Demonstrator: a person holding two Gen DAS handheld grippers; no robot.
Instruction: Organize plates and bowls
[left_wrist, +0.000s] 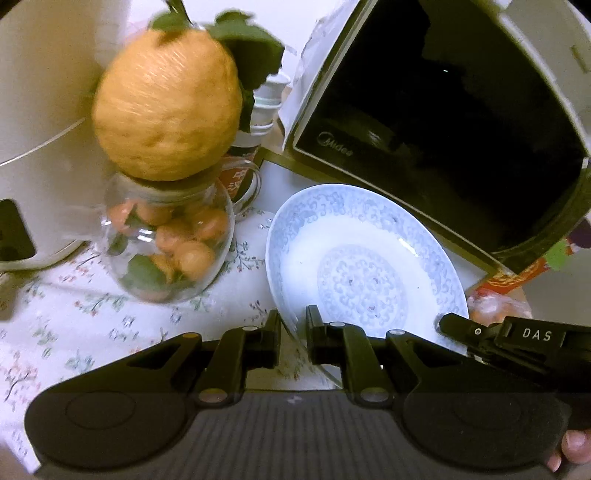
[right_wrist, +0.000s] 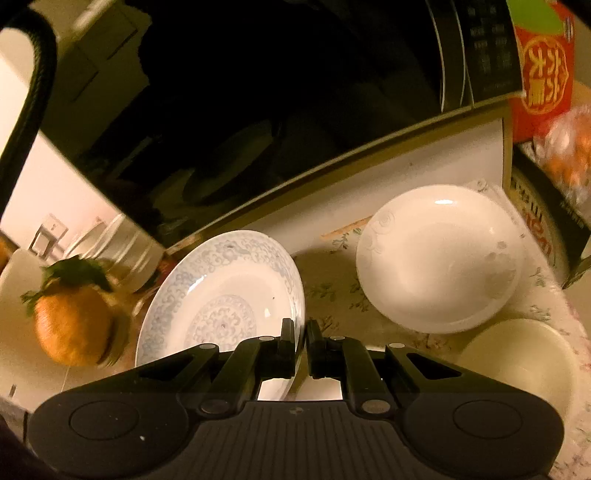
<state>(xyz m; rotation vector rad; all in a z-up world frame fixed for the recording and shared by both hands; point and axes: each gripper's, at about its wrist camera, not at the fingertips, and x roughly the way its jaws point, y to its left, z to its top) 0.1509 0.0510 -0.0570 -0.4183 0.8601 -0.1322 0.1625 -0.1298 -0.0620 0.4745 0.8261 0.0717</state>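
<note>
A blue-patterned white plate (left_wrist: 362, 266) is held tilted above the floral tablecloth, in front of the microwave. My left gripper (left_wrist: 293, 325) is shut on its left rim. My right gripper (right_wrist: 301, 334) is shut on its right rim; its finger shows in the left wrist view (left_wrist: 461, 326). The same plate shows in the right wrist view (right_wrist: 221, 295). A plain white plate (right_wrist: 439, 258) lies on the cloth to the right. A small white bowl (right_wrist: 524, 354) sits nearer, at the right edge.
A black Midea microwave (left_wrist: 443, 122) stands behind. A glass jar of small oranges (left_wrist: 166, 240) with a large yellow citrus (left_wrist: 166, 107) on top stands at the left, next to a white appliance (left_wrist: 40, 129). A red box (right_wrist: 543, 70) and bagged oranges (right_wrist: 569, 147) are at the right.
</note>
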